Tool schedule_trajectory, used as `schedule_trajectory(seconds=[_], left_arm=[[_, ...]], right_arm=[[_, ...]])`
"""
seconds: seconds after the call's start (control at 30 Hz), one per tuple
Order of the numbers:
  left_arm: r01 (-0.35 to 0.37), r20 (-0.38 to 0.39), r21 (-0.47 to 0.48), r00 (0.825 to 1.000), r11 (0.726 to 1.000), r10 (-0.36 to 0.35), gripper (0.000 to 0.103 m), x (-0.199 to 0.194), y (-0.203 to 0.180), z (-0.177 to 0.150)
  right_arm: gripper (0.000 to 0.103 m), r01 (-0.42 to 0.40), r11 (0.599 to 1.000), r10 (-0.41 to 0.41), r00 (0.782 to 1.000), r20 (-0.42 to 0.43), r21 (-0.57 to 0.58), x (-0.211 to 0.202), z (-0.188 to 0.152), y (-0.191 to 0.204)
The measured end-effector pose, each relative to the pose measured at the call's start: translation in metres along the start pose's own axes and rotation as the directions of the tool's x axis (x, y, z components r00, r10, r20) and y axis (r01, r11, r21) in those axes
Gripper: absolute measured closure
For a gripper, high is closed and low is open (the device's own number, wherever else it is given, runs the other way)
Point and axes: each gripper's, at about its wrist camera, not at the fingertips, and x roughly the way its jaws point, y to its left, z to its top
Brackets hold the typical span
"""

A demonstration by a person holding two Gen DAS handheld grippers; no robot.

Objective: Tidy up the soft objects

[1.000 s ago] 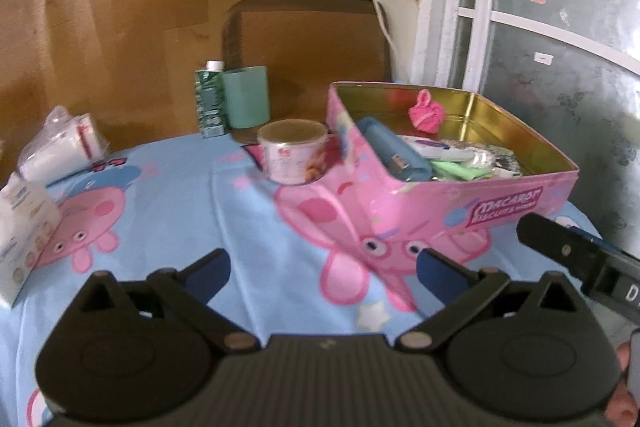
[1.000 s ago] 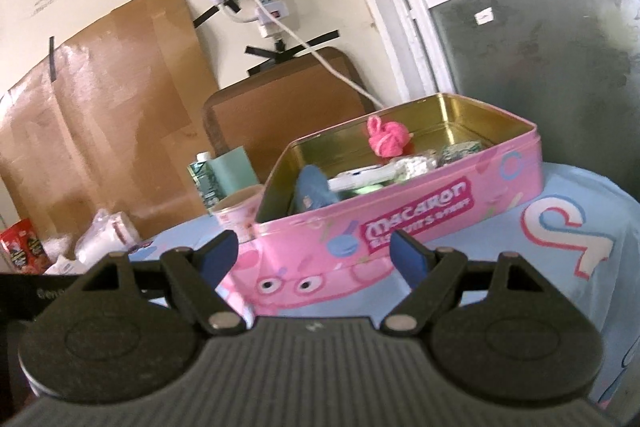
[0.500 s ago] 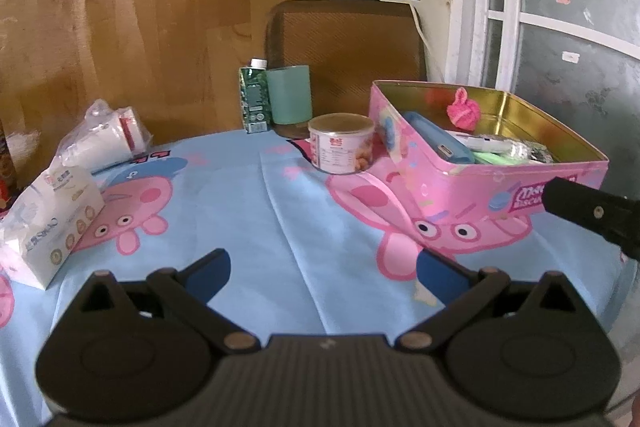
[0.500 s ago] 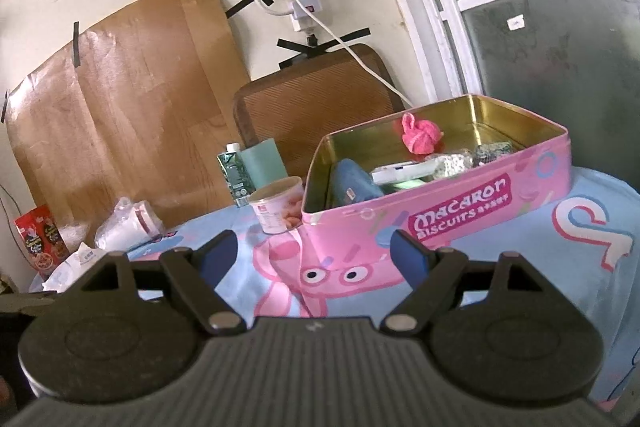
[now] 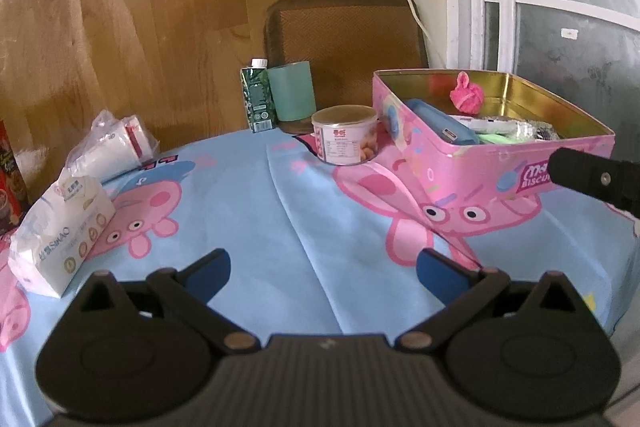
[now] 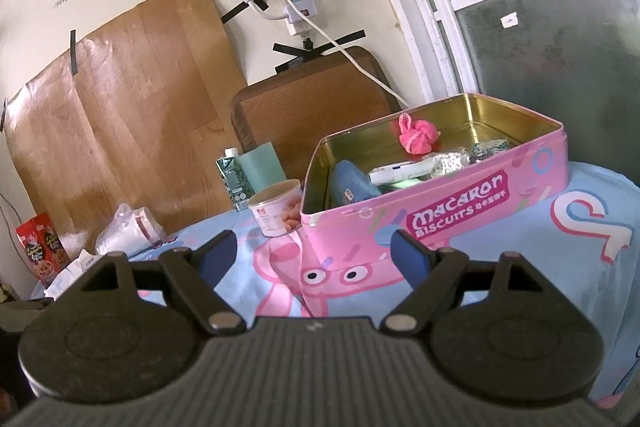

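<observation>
An open pink biscuit tin [image 5: 472,171] stands at the right of the table; it also shows in the right wrist view [image 6: 448,219]. Inside lie a pink fluffy toy [image 5: 465,98] [image 6: 416,137], a blue pouch [image 5: 442,125] [image 6: 352,185] and some small packets. A white tissue pack [image 5: 60,227] and a clear bag of white soft items [image 5: 108,147] lie at the table's left. My left gripper [image 5: 323,269] is open and empty above the cloth. My right gripper [image 6: 314,259] is open and empty in front of the tin; one finger shows in the left wrist view [image 5: 596,179].
A round snack tub [image 5: 345,134], a green carton [image 5: 259,95] and a green cup [image 5: 291,95] stand at the back. A brown chair back [image 5: 344,35] rises behind the table. A red snack packet [image 6: 40,247] stands at the far left. The blue cartoon tablecloth [image 5: 248,211] covers the table.
Both grippers have pulled back from the tin and the left one has swung left, so more of the table and the tissue pack shows. Both stay open.
</observation>
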Motion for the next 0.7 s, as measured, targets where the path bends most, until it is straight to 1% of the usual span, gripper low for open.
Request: schedule_trajectory(seconds=[0.1,0.27,0.43,0.7], left_arm=[[0.005,-0.004,0.008,1.000,1.000,-0.005,0.000,0.0007,-0.0008,-0.0005],[-0.011,0.004,0.027,1.000,1.000,0.011,0.000,0.0002,-0.0016,-0.0013],[-0.001,0.001,0.023,1.000,1.000,0.001,0.000,0.0009,0.0003,-0.0018],[-0.005,-0.013,0.028,1.000,1.000,0.005,0.000,0.0034,0.0002,-0.0042]], right_arm=[[0.017,0.000,1.000,0.000,1.000,-0.004,0.003,0.0007,-0.0005,-0.0014],[0.017,0.001,1.000,-0.001,1.000,-0.008,0.009,0.0008,-0.0021,-0.0019],[0.016,0.003,1.000,-0.003,1.000,-0.012,0.010,0.0010,-0.0034,-0.0019],[0.016,0.012,1.000,-0.012,1.000,-0.015,0.015,0.0015,-0.0052,-0.0010]])
